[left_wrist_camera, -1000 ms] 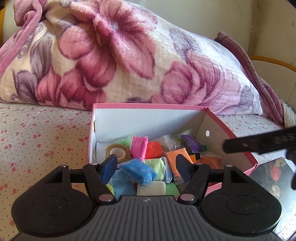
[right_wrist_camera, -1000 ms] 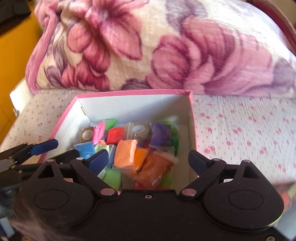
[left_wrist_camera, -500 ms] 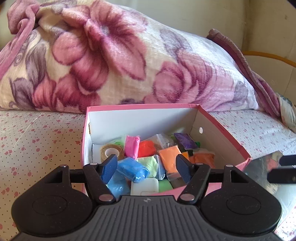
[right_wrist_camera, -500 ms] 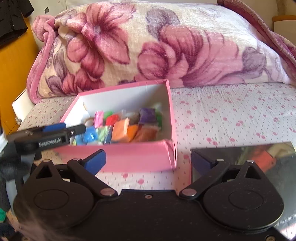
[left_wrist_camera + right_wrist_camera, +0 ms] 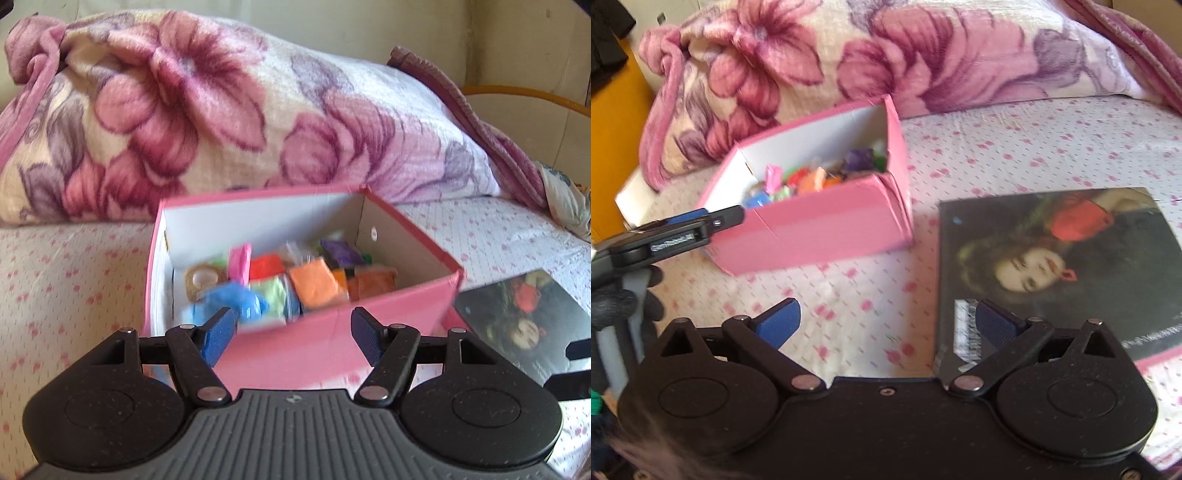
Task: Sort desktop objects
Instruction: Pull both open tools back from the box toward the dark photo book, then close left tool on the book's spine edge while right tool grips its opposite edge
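A pink cardboard box (image 5: 332,339) (image 5: 820,229) stands on the dotted bedsheet, filled with several coloured clay packets (image 5: 314,284) and a tape roll (image 5: 201,280). A dark glossy book (image 5: 1071,266) (image 5: 524,317) with a woman's portrait lies flat to the right of the box. My left gripper (image 5: 293,336) is open and empty, just in front of the box's near wall. My right gripper (image 5: 886,325) is open and empty, low over the sheet, with its right finger above the book's near left corner.
A large floral blanket roll (image 5: 221,122) (image 5: 923,55) lies behind the box. A white box lid (image 5: 631,195) lies at the far left by an orange wall. The dotted sheet (image 5: 1034,147) stretches to the right.
Both grippers have pulled back from over the box and out of it. The right gripper swung right and down toward the book. Both stayed open.
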Demonstrator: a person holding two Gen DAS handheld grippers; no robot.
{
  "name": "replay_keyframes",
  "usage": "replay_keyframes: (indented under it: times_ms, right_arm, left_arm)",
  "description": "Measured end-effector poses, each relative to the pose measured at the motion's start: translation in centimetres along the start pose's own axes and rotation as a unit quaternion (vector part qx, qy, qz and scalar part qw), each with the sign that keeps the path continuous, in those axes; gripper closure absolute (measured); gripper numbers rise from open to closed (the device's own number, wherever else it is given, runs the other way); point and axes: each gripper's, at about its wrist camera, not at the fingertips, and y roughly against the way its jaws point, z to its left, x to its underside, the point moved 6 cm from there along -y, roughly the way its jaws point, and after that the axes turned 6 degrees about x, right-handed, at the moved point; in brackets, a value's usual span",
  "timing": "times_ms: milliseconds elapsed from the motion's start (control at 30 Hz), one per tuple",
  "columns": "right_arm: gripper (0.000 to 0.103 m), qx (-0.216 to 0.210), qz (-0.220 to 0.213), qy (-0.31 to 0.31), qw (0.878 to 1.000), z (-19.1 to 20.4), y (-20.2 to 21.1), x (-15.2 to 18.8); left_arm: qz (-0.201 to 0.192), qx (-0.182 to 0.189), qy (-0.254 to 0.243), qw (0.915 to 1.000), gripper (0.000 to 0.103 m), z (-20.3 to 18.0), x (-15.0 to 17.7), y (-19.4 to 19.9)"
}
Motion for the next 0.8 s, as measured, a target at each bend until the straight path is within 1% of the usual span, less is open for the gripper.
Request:
replay_keyframes:
  times_ms: [133,267,467,500,567,633,700,800]
  right_arm:
    - [0.001,0.003,0.005,0.020,1.000,-0.2,1.0,1.1]
    - [0.001,0.002,0.009,0.040,0.999,-0.3,2.2,2.1]
    - [0.001,0.005,0.007,0.037,0.999,-2.0,3.9,3.5]
    - [0.001,0.006,0.006,0.035,0.999,-2.4,4.2,3.7]
    - [0.001,0.008,0.006,0.031,0.999,-3.2,4.7,4.2]
    - [0.001,0.011,0.004,0.019,1.000,-4.5,5.2,4.4]
    - [0.001,0.014,0.003,0.006,1.000,-5.7,5.7,4.7]
    - [0.001,0.019,0.003,-0.014,1.000,-7.8,5.8,4.4]
  left_arm:
    - [0.015,-0.004,0.017,0.9997,0.033,-0.8,1.7,1.0]
    - [0.021,-0.008,0.041,0.9989,0.030,-1.7,3.4,2.4]
    - [0.028,-0.002,0.083,0.9962,0.029,-3.4,6.4,3.9]
    - [0.029,0.001,0.090,0.9955,0.028,-3.8,6.8,4.1]
    - [0.033,0.014,0.102,0.9942,0.023,-4.6,7.8,4.2]
    - [0.041,0.028,0.110,0.9927,0.021,-5.6,8.9,4.4]
    - [0.059,0.037,0.113,0.9911,0.020,-6.7,9.9,4.3]
    - [0.082,0.066,0.118,0.9874,0.020,-8.8,11.0,4.2]
